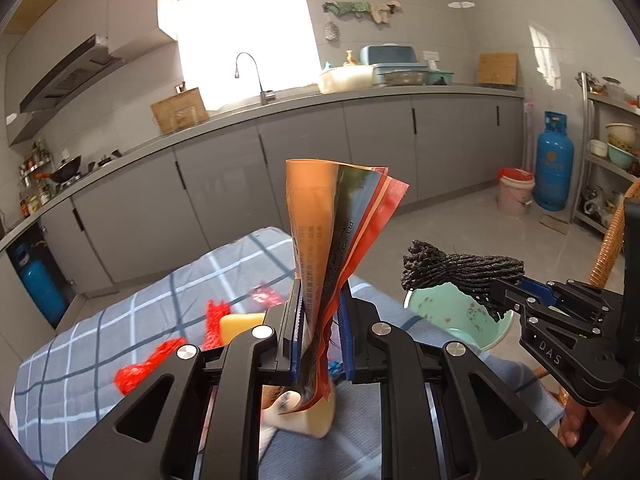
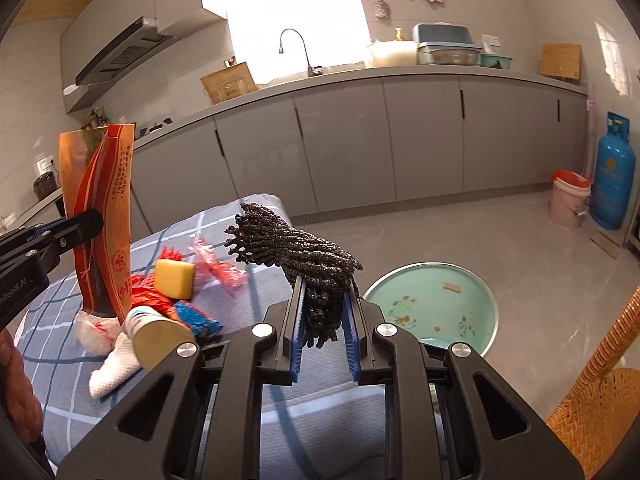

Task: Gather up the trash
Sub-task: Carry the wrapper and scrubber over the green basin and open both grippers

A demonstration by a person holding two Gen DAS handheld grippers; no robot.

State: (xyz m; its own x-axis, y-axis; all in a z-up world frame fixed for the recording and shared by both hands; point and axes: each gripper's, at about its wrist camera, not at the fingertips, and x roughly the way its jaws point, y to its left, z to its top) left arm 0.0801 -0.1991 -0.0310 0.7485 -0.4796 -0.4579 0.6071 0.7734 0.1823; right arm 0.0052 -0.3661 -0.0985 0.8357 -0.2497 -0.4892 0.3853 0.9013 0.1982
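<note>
so, at the left, the left claw [image 1: 318,320] is clamped on a flattened snack bag [image 1: 336,240], pinching it low near its crumpled end so the long axis stands almost upright and the open top fans out above the jaws. it looks light, thin and slick, likely to slip or flutter; a grip low across the folded layers, as now, seems soundest.

below it, on the checked worktop [image 2: 248,248], loose trash lies together: red net scraps [image 2: 148,292], a yellow sponge [image 2: 174,278], a white tissue wad [image 2: 110,364], a blue wrapper [image 2: 198,316] and a tube [image 2: 158,334] lying on its side, capped end pointing toward the camera. these are all soft or light, and the tube is best taken across its middle.

to the right, the right claw [image 2: 324,312] is closed on a dark yarn bundle [image 2: 296,252], held near one end; its long axis leans up and leftward, cut ends at the top. it is soft and squashy, and won't slip easily.

further right, a green basin [image 2: 436,308] sits on the floor just past the worktop edge, probably where the trash goes.
</note>
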